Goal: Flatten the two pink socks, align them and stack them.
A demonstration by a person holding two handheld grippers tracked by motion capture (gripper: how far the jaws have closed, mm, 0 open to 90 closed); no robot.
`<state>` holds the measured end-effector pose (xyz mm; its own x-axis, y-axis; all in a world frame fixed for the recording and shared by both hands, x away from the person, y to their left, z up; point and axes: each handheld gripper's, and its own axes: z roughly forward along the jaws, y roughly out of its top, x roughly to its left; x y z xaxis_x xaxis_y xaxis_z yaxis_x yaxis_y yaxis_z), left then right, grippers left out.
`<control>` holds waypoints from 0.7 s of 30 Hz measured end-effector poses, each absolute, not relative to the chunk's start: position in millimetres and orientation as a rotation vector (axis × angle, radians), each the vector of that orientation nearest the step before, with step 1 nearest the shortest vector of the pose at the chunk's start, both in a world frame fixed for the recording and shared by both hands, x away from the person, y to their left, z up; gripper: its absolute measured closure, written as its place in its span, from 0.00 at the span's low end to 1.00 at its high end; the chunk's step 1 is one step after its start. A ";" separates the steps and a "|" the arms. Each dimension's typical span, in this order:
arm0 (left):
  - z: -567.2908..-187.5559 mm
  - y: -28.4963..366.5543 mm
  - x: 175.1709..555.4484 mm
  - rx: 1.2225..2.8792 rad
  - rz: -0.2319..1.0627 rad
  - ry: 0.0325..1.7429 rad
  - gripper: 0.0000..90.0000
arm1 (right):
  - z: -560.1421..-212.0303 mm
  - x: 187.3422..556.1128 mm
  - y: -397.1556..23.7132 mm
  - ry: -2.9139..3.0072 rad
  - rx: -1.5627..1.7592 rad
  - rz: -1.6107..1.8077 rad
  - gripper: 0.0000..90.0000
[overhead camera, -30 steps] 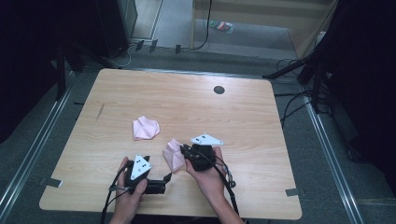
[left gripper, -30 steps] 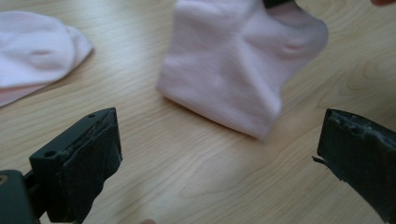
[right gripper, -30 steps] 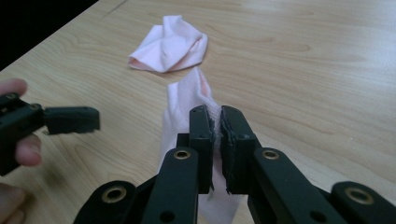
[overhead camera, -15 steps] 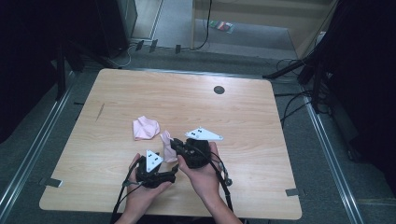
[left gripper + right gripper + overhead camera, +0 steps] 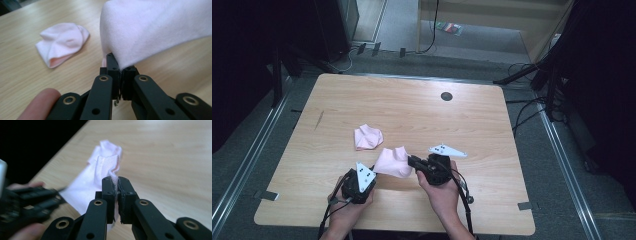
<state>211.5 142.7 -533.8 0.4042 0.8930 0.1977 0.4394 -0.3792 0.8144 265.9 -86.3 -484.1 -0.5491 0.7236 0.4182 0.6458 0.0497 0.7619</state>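
High view, pink sock (image 5: 393,161) near table (image 5: 492,130) edge

Bright tabletop, dark surroundings, blurred close-ups

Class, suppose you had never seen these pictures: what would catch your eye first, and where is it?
First, the pink sock held up between two claws near the table's front edge: the left claw is shut on one end, the right claw on the other. Next, a second pink sock lying crumpled on the wood just beyond, to the left.
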 end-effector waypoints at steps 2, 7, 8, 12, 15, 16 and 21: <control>-535.5 142.4 210.7 1.994 0.815 1.120 0.93 | -499.7 264.0 -91.5 2.234 1.461 1.479 0.95; -542.2 141.1 209.6 2.087 0.657 1.049 0.69 | -523.8 265.4 -109.4 2.210 1.531 1.424 0.95; -542.4 144.3 208.0 2.096 0.605 1.014 0.63 | -529.9 267.3 -119.3 2.211 1.549 1.405 0.95; -539.1 156.4 207.5 2.062 0.501 0.976 0.49 | -534.8 270.6 -131.9 2.221 1.549 1.378 0.95; -535.9 172.6 212.6 1.953 0.408 0.999 0.44 | -537.1 275.2 -143.9 2.214 1.560 1.351 0.87; -534.1 178.0 217.0 1.892 0.372 1.037 0.44 | -535.7 276.3 -149.2 2.194 1.554 1.368 0.78; -533.3 172.8 233.3 1.820 0.381 1.155 0.53 | -531.1 275.7 -154.8 2.157 1.516 1.384 0.71</control>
